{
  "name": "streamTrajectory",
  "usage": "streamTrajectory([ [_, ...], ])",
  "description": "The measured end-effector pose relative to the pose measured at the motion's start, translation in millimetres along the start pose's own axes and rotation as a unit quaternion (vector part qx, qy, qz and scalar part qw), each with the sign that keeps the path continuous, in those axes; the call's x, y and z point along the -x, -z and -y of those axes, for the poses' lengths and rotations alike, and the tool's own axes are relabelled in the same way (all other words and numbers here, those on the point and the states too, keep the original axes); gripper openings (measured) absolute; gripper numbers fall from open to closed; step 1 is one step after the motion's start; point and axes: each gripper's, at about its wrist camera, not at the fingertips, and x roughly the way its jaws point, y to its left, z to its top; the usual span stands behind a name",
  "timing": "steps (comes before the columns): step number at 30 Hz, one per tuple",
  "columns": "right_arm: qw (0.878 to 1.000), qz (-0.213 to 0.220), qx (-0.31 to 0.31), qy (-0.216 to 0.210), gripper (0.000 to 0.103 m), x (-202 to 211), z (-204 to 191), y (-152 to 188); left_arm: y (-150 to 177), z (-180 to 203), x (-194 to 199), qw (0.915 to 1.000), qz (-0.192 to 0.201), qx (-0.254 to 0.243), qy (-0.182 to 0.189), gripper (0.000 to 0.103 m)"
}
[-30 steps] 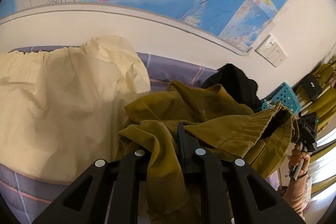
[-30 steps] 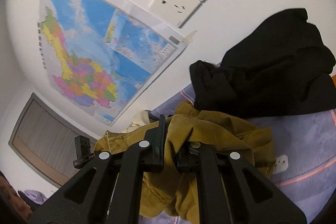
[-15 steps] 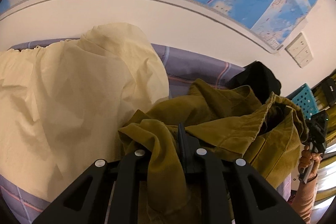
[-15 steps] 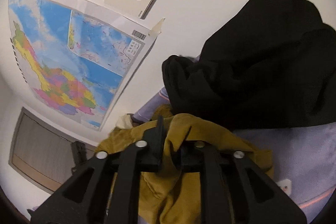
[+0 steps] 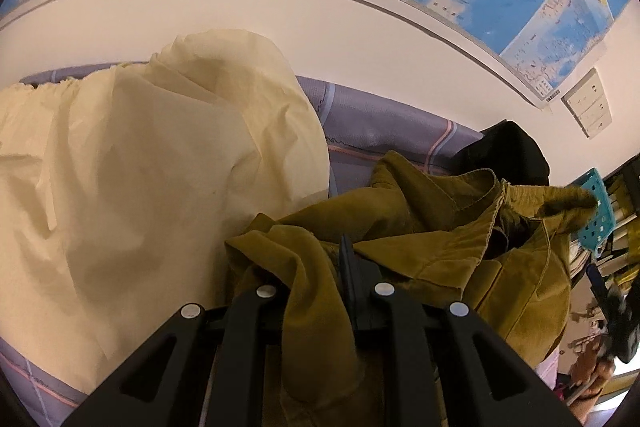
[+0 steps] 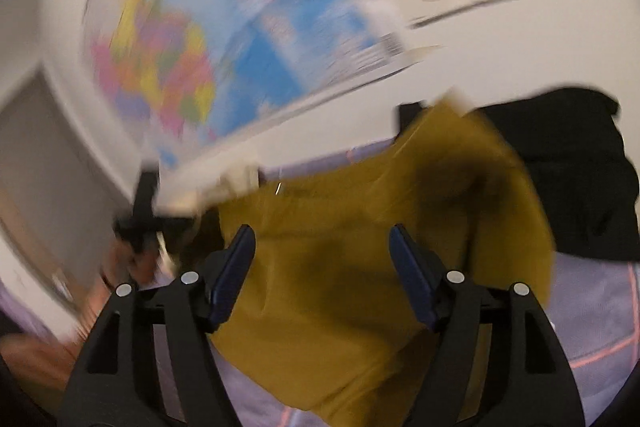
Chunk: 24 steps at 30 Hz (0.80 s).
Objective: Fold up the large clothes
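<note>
The left gripper (image 5: 344,267) is clamped on a fold of the olive garment (image 5: 432,239), cloth bunched over and between its jaws. The right gripper (image 6: 322,267) stands with jaws wide, the garment (image 6: 360,267) lying loose between and beyond them, held by nothing on that side. The right view is smeared with motion, so finer contact there cannot be told.

The garment sits crumpled on the bed sheet (image 5: 384,135), just beside the cream cloth (image 5: 140,167) toward the sheet's left side and touching the black garment (image 5: 508,151) near the far edge by the wall.

The likely risk: with only one grip, a pull by the left gripper would drag the whole heap rather than spread it, and twist the fabric tighter. The right gripper, regrasping while moving fast, could pinch several layers or catch the black garment instead. The olive hem could also snag the cream cloth.

The olive fabric looks thick, matte and brushed, with stitched hems; it should hold creases. The cream cloth looks thin, crisp and wrinkled, gathered along one edge. The sheet is lilac with pink checks.
</note>
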Motion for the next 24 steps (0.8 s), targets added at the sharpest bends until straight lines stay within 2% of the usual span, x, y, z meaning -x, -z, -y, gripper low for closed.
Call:
streamTrajectory([
  [4, 0.994, -0.051, 0.087, 0.050, 0.068, -45.4, -32.0, 16.2, 4.1, 4.3, 3.9, 0.9999, 0.013, -0.007, -0.004, 0.015],
  [6, 0.990, -0.064, 0.104, 0.073, 0.066, -62.7, -34.7, 20.8, 5.9, 4.9, 6.6, 0.9998, 0.018, -0.006, 0.000, 0.016],
  [7, 0.988, -0.072, 0.109, 0.078, 0.058, -72.4, -34.0, 23.5, 7.3, 6.7, 8.3, 0.9997, 0.022, -0.007, 0.000, 0.017],
  [8, 0.988, -0.075, 0.110, 0.083, 0.042, -78.2, -32.5, 24.5, 8.5, 9.3, 9.6, 0.9996, 0.025, -0.009, -0.001, 0.020],
  [10, 0.987, -0.079, 0.109, 0.085, 0.024, -88.0, -27.9, 24.5, 12.7, 15.5, 16.5, 0.9991, 0.037, -0.020, 0.002, 0.027],
  [11, 0.988, -0.076, 0.107, 0.085, 0.018, -90.1, -26.3, 23.5, 15.6, 19.6, 21.8, 0.9987, 0.043, -0.025, 0.009, 0.034],
  [13, 0.988, -0.069, 0.103, 0.087, 0.013, -92.2, -23.9, 19.8, 20.5, 24.8, 33.1, 0.9975, 0.058, -0.029, 0.028, 0.047],
  [15, 0.989, -0.067, 0.101, 0.088, 0.011, -93.8, -22.3, 16.2, 26.5, 34.6, 44.1, 0.9953, 0.080, -0.049, 0.024, 0.053],
  [16, 0.989, -0.065, 0.102, 0.090, 0.011, -95.9, -22.1, 13.9, 30.2, 40.1, 50.8, 0.9935, 0.091, -0.062, 0.027, 0.066],
  [17, 0.989, -0.065, 0.100, 0.091, 0.010, -97.2, -22.4, 12.5, 33.7, 44.6, 57.3, 0.9916, 0.104, -0.072, 0.028, 0.073],
  [24, 0.986, -0.071, 0.101, 0.111, 0.009, -119.9, -21.3, 4.2, 54.1, 69.5, 78.5, 0.9806, 0.146, -0.130, 0.017, 0.077],
])
